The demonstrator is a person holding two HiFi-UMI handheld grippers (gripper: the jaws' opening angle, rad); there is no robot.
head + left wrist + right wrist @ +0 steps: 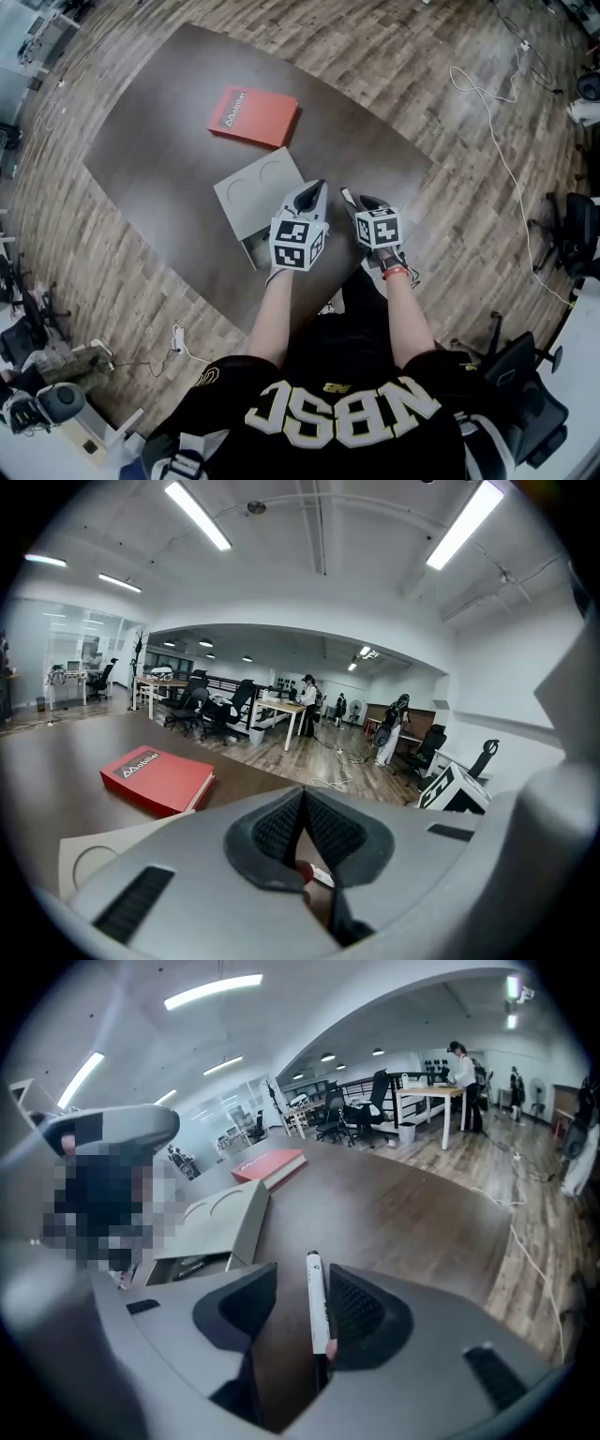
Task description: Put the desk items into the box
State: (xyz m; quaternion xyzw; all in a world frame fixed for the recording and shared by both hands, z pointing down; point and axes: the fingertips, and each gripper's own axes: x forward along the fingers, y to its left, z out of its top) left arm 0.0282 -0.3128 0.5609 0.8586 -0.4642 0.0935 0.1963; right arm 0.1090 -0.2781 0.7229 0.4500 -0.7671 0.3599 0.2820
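The right hand-held gripper [302, 1274] is seen with its jaws spread wide. A white marker pen [316, 1302] with a dark tip is standing between them, leaning along the pad on the view's right. The other pad is well clear of it, so nothing is being clamped. Under it only the bare brown worktop [169, 150] can be made out, and whether the pen's far end is resting on that surface can't be told.

The left hand-held gripper [305, 794] is closed, pad tips pressed together. A small red-and-white bit is glimpsed through the gap lower down between the pads, but what it is can't be made out.

From the head view both grippers are held side by side near the front edge of the worktop, left one just at the near right corner of the grey box [258, 192] and the right one beside it over bare surface. Two round outlines are marked on the box's lid, and a shallow drawer [187, 1265] is pulled out on the side nearest the person — a couple of dark pen-like things are lying in it already, as seen from the right gripper view.

A red book [253, 115] is lying flat further back, just beyond the box and not touching it. The worktop is ringed by wood floor [469, 187].
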